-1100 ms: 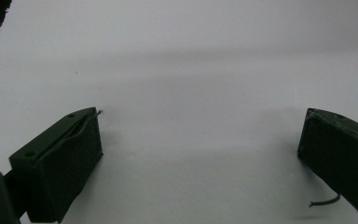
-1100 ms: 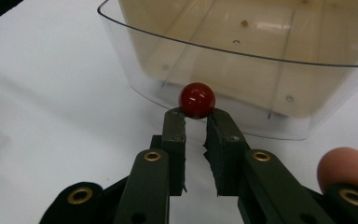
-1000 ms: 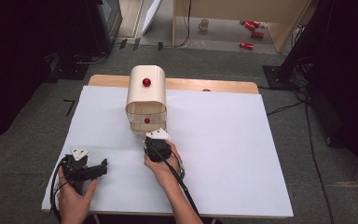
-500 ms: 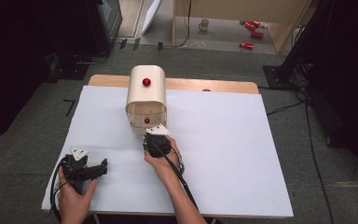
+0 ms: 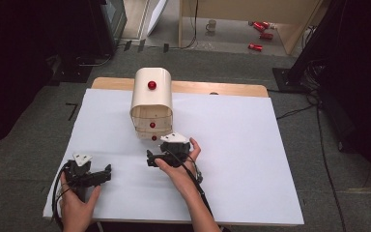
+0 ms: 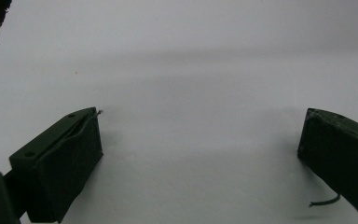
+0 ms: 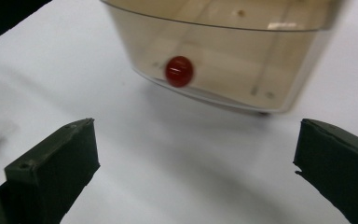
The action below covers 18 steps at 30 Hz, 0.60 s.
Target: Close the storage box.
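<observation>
Your wide-open right gripper (image 5: 150, 159) faces the upright drawer cabinet (image 5: 151, 102), whose 2 red-knobbed drawer fronts point toward you; left gripper (image 5: 107, 172) gapes too.

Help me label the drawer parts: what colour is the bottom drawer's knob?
Red; the knob shows best in the right gripper view.

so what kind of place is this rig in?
Probably a lab or studio data-collection setup, not a home. A white sheet covers the wooden table, black drapes hang at both sides, and cables run over the grey carpet. Red cans and a mug sit on the floor behind.
</observation>
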Available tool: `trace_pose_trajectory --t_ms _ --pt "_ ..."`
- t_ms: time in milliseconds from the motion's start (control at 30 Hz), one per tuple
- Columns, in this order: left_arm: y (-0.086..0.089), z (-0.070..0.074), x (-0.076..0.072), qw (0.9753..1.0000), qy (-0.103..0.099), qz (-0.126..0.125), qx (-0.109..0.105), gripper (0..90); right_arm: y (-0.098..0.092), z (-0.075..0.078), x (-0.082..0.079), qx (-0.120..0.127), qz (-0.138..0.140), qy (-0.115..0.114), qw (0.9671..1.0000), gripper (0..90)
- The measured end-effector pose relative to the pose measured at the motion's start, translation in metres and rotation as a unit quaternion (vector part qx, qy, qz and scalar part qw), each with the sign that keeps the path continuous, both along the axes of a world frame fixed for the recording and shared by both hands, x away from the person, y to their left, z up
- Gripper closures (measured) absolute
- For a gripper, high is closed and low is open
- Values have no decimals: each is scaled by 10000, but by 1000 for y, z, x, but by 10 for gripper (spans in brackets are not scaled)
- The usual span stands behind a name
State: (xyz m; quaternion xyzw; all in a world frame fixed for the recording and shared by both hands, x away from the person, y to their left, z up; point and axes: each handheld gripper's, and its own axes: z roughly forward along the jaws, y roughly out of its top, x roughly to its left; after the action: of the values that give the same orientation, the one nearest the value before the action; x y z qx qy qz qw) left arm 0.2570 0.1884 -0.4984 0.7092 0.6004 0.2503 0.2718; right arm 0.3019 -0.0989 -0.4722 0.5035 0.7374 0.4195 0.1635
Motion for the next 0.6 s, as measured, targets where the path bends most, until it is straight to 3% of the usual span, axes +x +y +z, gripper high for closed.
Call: trace_pose_trajectory --t_ms 267,600 --pt "0 0 0 10000 0 1 0 0 -36 4 -11 52 -187 -51 9998 0" --pt "0 0 0 10000 -1 0 1 0 -78 6 -24 -78 -405 -106 9991 0"
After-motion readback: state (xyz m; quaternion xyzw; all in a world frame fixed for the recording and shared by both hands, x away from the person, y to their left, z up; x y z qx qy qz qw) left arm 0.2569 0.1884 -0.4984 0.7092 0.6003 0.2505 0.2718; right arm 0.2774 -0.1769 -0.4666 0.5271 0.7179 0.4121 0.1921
